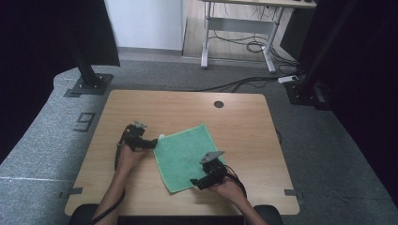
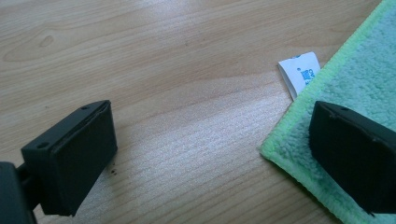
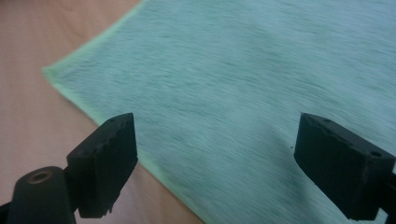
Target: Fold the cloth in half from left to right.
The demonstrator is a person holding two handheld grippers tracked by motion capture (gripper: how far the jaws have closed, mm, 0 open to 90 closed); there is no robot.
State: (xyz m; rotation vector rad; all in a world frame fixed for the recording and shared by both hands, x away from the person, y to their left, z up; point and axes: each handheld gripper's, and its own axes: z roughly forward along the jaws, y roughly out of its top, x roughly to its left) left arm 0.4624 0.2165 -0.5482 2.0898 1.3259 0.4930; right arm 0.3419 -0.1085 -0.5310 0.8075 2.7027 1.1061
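Both forearms come in from the bottom edge of the high view and angle forward over the bench. The left hand [image 1: 126,157] holds the left gripper [image 1: 151,143] low and pointed toward the person's right, its grey plate on top and its cable looping back along the wrist. In the left gripper view its two black jaws stand wide apart with nothing pressed between the pads. The right hand [image 1: 229,187] holds the right gripper [image 1: 196,183] nearer the person, pointed toward the left, plate uppermost, cable curling behind the hand. In the right gripper view its jaws also stand wide apart, gripping nothing.
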